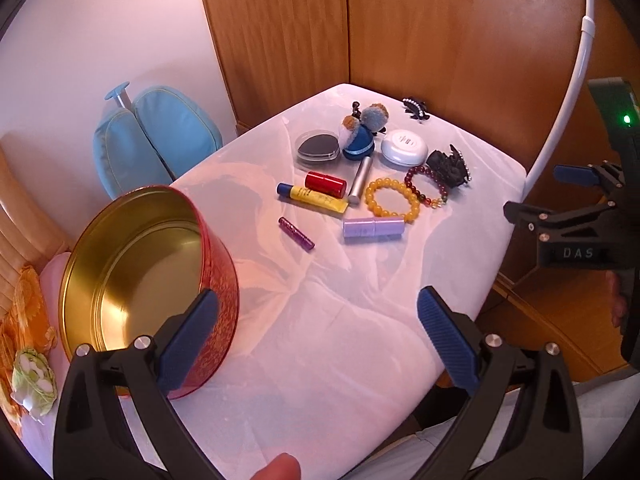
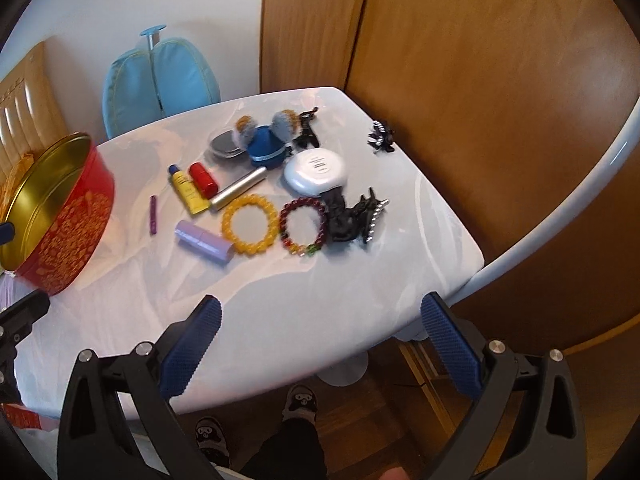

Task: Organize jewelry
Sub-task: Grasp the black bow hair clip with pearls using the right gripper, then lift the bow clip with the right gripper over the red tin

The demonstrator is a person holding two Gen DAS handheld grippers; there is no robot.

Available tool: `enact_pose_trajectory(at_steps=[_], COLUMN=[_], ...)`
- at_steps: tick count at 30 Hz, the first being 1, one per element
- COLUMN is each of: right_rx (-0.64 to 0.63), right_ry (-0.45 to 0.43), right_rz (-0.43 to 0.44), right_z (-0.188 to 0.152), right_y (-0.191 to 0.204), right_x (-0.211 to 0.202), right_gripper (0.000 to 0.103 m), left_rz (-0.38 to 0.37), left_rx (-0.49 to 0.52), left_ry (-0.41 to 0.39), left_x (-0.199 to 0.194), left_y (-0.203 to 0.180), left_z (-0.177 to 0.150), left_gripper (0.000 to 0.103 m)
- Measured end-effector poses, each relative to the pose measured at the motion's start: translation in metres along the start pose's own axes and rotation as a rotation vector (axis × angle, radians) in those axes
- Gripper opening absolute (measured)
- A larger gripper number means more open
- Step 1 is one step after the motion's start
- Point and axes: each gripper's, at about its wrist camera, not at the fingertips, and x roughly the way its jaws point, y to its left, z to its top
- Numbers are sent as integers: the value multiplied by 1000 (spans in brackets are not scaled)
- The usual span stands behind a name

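The left gripper (image 1: 316,336) and right gripper (image 2: 320,344) both hang wide apart, empty. The empty tin (image 2: 56,216) waits at nine o'clock, presumably for the yellow bracelet (image 2: 250,224) and red bracelet (image 2: 303,226) lying mid-table.

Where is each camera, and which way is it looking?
Left wrist: on the left gripper, looking over the table past the tin; a fingertip and the right gripper show.
Right wrist: on the right gripper, looking at the bracelets; shoes and legs show below.
Both see the tin, bracelets and cosmetics.
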Motion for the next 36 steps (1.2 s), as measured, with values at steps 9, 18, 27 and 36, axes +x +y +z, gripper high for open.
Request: enact_pose_trajectory(at_steps=[9,18,27,36], right_rx=[5,-156,-225,-236], right_ry=[80,53,87,71], right_rz=[86,220,192,206], right_z=[32,62,66,67], right_y=[-55,-29,-19,-20], right_x=[80,114,145,142], right_gripper=[101,101,70,30], left_rz=[75,164,210,205], left_rx=[-61,-88,-114,-98], left_ry=[85,168,190,186], left_x=[52,65,63,64], left_y=[-33,-37,-29,-31], left_z=[56,61,63,65], left_gripper=[96,96,96,96])
